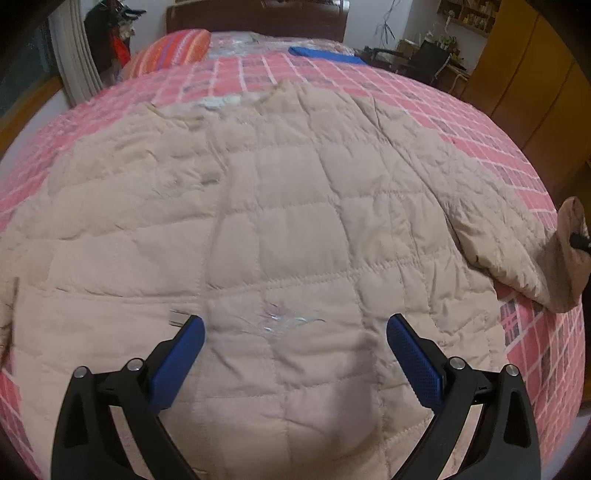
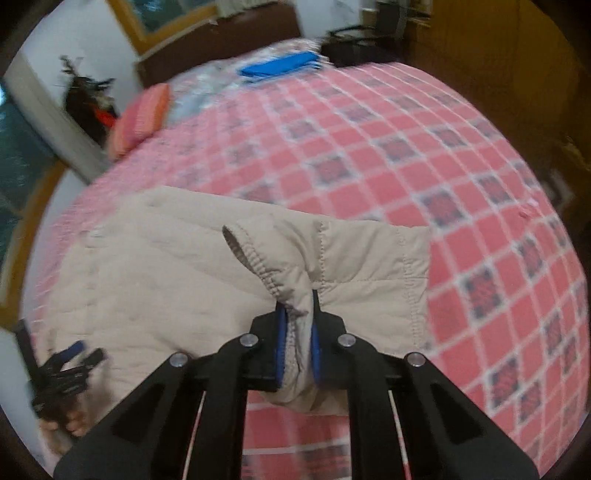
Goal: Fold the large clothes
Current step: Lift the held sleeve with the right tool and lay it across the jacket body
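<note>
A bed (image 1: pixel 480 122) covered with a pink checked sheet fills the room, with a dark headboard (image 1: pixel 258 18) at the far end, wooden wardrobes (image 1: pixel 524 74) on one side and a window (image 2: pixel 22 155) on the other. An orange striped pillow (image 1: pixel 173 51) lies near the headboard, and a folded blue cloth (image 1: pixel 325 53) lies beside it at the far end of the bed.

A beige quilted jacket (image 1: pixel 277 221) is spread flat across the sheet, its collar (image 1: pixel 221 103) pointing toward the headboard. The left gripper (image 1: pixel 295 328) hovers over the lower part of the jacket with its blue-padded jaws wide apart, holding nothing; whether its tips touch the fabric is hard to tell.

The right gripper (image 2: pixel 297 314) has its jaws pressed together on the sleeve (image 2: pixel 332 258) near the elastic cuff (image 2: pixel 255 258), with the fabric bunched between the pads. The cuff end is lifted off the sheet, while the rest of the sleeve rests on the bed. In the right wrist view the left gripper (image 2: pixel 79 352) appears blurred at the lower left edge, over the jacket's body.
</note>
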Motion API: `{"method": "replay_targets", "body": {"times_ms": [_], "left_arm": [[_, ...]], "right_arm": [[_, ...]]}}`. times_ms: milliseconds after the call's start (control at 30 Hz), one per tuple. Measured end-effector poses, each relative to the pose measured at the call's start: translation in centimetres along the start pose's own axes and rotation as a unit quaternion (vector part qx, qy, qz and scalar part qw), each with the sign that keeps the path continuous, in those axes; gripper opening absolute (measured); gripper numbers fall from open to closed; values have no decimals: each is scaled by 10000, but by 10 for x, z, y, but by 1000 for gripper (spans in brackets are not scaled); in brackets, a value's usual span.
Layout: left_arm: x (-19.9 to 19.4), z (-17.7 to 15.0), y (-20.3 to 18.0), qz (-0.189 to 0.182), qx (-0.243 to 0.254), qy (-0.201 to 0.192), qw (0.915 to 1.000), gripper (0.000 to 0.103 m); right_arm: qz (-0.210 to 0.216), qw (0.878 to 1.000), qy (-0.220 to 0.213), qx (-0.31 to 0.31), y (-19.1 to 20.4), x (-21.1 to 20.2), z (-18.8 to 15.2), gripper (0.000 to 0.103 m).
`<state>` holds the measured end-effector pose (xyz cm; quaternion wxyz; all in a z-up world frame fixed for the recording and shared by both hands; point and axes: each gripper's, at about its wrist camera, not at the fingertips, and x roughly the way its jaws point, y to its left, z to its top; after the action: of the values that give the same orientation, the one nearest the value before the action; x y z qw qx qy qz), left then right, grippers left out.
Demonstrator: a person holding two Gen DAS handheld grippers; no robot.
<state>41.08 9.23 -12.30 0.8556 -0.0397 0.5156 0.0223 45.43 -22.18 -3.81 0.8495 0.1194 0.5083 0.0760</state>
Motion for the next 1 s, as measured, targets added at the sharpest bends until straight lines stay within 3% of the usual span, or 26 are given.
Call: {"method": "replay_targets", "body": {"times_ms": [200, 433, 733, 833, 1000], "left_arm": [[-14, 1, 30, 163, -103, -30, 9998, 99], [-13, -7, 71, 365, -366, 21, 9987, 99], [-12, -7, 84, 289, -458, 50, 9985, 99], [-12, -7, 85, 201, -532, 82, 9983, 99], [-11, -6, 83, 77, -649, 126, 9978, 99]], "right_arm": [[954, 9940, 60, -538, 85, 8, 4, 10], [1102, 9870, 483, -1066, 170, 55, 1, 10], [770, 9838, 1018, -1263, 201, 123, -19, 12], [712, 9832, 1140, -1234, 201, 139, -24, 21], [894, 9824, 1193, -1124, 198, 143, -24, 27]]}}
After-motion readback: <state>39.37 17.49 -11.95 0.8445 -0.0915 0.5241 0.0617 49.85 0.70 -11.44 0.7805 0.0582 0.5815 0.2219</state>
